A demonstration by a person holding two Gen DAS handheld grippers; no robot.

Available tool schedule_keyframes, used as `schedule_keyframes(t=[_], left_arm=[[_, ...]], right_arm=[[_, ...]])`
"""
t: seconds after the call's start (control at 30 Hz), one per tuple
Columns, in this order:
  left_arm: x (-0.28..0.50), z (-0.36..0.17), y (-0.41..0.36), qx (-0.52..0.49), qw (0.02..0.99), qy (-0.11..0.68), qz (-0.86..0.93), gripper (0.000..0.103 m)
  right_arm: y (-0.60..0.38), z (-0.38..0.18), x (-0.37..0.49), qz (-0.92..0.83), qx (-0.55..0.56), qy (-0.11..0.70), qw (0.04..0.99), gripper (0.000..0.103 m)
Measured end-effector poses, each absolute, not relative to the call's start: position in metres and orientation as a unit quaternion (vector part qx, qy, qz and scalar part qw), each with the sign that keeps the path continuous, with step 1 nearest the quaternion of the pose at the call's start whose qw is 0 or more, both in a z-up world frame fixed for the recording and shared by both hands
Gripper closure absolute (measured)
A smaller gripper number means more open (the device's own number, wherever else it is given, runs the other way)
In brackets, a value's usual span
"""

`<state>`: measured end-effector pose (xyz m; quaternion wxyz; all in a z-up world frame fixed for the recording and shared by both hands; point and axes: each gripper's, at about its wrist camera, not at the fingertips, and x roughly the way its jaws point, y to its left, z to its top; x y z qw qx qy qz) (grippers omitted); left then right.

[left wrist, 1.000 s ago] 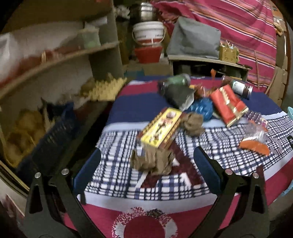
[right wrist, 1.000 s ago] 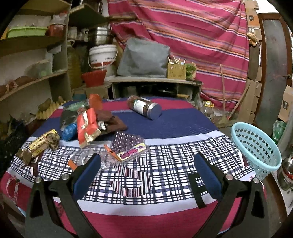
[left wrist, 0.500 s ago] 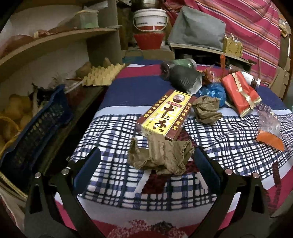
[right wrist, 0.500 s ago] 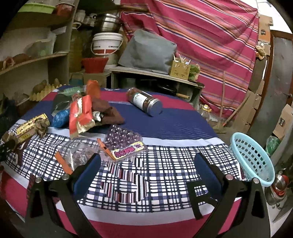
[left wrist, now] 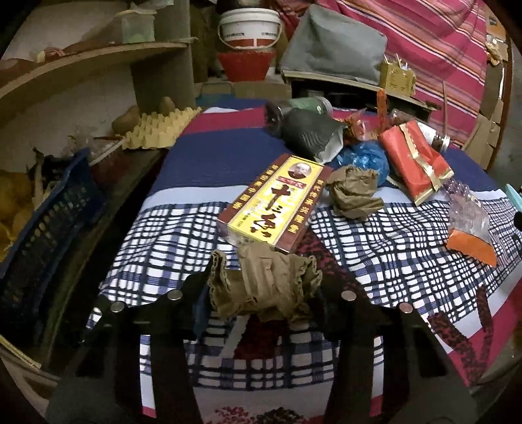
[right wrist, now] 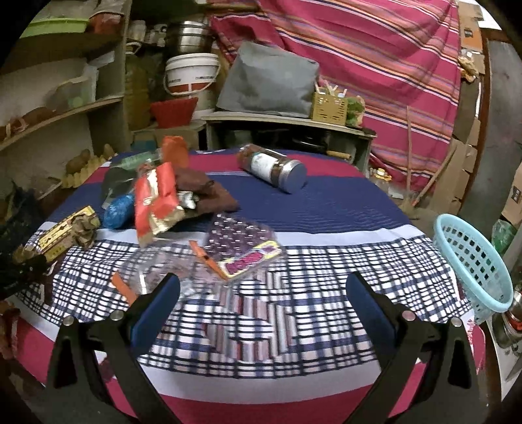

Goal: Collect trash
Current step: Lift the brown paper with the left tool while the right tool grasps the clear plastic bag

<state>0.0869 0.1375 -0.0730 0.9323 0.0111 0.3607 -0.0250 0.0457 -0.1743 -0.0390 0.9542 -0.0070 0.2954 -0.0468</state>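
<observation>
Left gripper closing onto crumpled brown paper; right gripper apart above bare cloth.

Light: dim indoor, both views murky, colours muddy.
Shadows: left gripper is near-black, its detail lost; shelves are gloomy.
Blur: the checked tablecloth smears near the right gripper.
Edges: heavy fisheye bend, black corners.
Bright spot: pale patch at the top right corner.
</observation>
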Motion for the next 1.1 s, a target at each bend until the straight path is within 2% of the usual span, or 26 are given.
schedule_keyframes(t=[0.33, 0.9, 0.97, 1.03, 1.1], left_arm=[[0.066, -0.051, 0.149, 0.007, 0.944, 0.330, -0.006, 0.055], [0.069, -0.048, 0.145, -0.003, 0.943, 0.332, -0.025, 0.055], [0.069, -0.047, 0.142, 0.000, 0.942, 0.334, -0.027, 0.055], [0.069, -0.044, 0.137, 0.001, 0.942, 0.333, -0.032, 0.055], [0.069, -0.040, 0.131, 0.000, 0.942, 0.333, -0.039, 0.055]], right_arm=[[-0.132, -0.058, 0.072, -0.021, 0.016, 0.334, 0.942, 0.004], [-0.102, -0.079, 0.108, -0.040, 0.018, 0.401, 0.915, 0.005], [-0.106, -0.081, 0.105, -0.015, 0.035, 0.406, 0.913, 0.018], [-0.108, -0.083, 0.100, -0.004, 0.046, 0.403, 0.914, 0.024], [-0.112, -0.082, 0.096, 0.012, 0.051, 0.394, 0.918, 0.038]])
